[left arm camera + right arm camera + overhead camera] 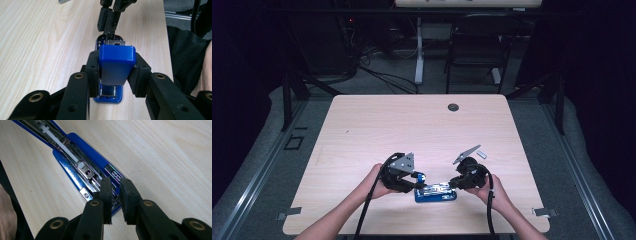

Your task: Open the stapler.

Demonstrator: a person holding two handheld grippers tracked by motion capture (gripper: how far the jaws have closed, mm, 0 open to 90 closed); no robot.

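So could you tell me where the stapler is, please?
The stapler lies at the table's near edge in the high view, between the left tool and right tool.

Both grippers black w/ brass-ringed pivot screws: left gripper has grey 3-cornered plate at 12 o'clock, right gripper same; black cables trail toward 6.

Pale wood desk. An open blue stapler lies on it, well nearer than the dark grommet at the far edge; a small metal piece lies between them, rightward.
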